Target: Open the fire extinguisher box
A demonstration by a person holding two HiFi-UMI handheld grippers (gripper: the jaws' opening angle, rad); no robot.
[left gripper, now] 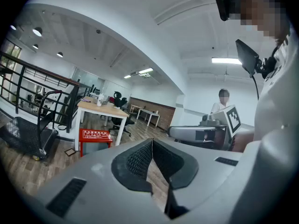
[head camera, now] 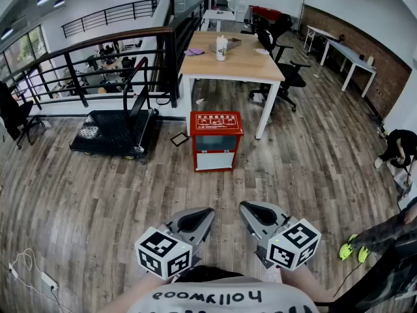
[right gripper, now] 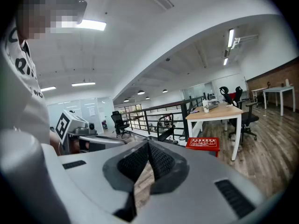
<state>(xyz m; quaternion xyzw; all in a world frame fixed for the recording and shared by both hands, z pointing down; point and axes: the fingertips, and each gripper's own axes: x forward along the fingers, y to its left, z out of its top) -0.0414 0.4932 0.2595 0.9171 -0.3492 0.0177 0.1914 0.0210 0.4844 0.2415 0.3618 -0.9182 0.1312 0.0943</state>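
Observation:
A red fire extinguisher box [head camera: 215, 140] with a white-printed lid and a pale front panel stands shut on the wood floor, beside a table leg. It also shows small in the left gripper view as the box [left gripper: 94, 139] and in the right gripper view as the box [right gripper: 203, 143]. My left gripper [head camera: 207, 212] and right gripper [head camera: 244, 207] are held close to my body, well short of the box. Both are shut with nothing between the jaws, seen again at the left gripper [left gripper: 152, 142] and right gripper [right gripper: 148, 143].
A wooden table [head camera: 232, 56] with a cup stands behind the box, office chairs [head camera: 281, 70] to its right. A black platform trolley [head camera: 116, 130] sits left of the box by the black railing [head camera: 98, 60]. A person's feet in bright shoes [head camera: 352, 250] are at the right.

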